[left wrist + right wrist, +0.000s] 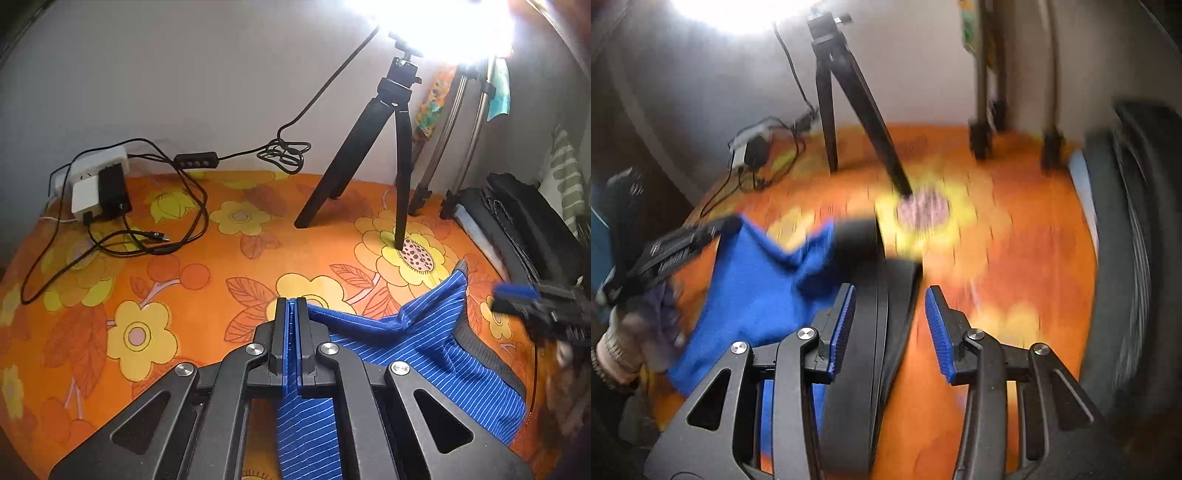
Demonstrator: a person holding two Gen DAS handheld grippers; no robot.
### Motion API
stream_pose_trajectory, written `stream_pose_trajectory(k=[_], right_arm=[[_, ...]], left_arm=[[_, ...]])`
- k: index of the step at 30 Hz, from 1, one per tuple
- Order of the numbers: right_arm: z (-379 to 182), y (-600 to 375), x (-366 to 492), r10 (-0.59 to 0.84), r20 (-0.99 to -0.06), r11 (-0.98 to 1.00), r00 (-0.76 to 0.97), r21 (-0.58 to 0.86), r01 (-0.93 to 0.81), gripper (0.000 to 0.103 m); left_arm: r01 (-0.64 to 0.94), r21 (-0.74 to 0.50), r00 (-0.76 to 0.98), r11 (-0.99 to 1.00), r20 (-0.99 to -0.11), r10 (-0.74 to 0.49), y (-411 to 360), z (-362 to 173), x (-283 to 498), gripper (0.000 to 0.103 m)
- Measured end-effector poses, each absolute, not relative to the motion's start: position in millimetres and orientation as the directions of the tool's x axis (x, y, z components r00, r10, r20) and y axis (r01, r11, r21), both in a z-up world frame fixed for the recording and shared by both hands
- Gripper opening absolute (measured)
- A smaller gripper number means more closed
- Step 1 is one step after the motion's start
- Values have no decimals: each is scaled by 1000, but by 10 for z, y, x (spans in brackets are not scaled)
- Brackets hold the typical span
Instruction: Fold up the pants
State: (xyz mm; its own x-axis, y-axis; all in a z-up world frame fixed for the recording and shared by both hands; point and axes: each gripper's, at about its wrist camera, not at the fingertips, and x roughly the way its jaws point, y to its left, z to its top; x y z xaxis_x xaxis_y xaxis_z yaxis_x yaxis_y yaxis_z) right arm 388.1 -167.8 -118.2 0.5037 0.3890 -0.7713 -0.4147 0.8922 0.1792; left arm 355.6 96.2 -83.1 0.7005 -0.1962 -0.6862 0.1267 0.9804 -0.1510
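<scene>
The pants [417, 350] are blue with thin white stripes and a dark waistband, lying on the orange flowered cloth. My left gripper [291, 306] is shut on a fold of the pants and holds it raised. In the right wrist view the pants [757, 288] show at left, blurred, with the dark waistband [882, 295] running between the fingers. My right gripper [890, 295] is open over the waistband. The right gripper also shows at the right edge of the left wrist view [517, 299], blurred.
A black tripod [380, 147] with a bright lamp stands at the back. A power strip with adapters and cables [99, 188] lies at back left. Metal stand legs [443, 147] and a dark bag [524, 229] sit at the right.
</scene>
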Motion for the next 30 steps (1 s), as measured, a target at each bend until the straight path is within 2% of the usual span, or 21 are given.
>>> stream_pose_trajectory(k=[3,6,10,11,13,14,22,30], right_arm=[[-1179,-1543,4115,417,-745,876,521,176,-450,62],[-1257,-1412,4261,468,-742,845,481,215,-490,64],[-1381,-1346,4368,463,-756,845,462,220,-486,64],[-1400,-1359,4405,484,-752,839,448,253,-481,62],[-1403,-1381,4440,521,-738,825,429,305,-477,37],[-1394,-1397,4443,526,-736,825,427,318,-468,31],[-954,-1555,4044,540,-674,827,503,313,-467,30],[-203,-1630,3176,516,-624,833,588,204,-514,30]], left_arm=[[135,-134,698,982,-691,-190,959,-843,3557,1],[132,-144,694,981,-693,-195,999,-856,3569,1],[137,-150,693,979,-692,-202,1014,-867,3574,1],[137,-151,694,979,-691,-203,1015,-869,3575,1],[134,-159,696,978,-688,-207,1021,-874,3571,1],[134,-162,699,978,-683,-209,1022,-869,3562,1],[135,-189,742,973,-631,-226,1055,-627,3344,1],[216,-190,798,958,-532,-285,943,-75,2794,1]])
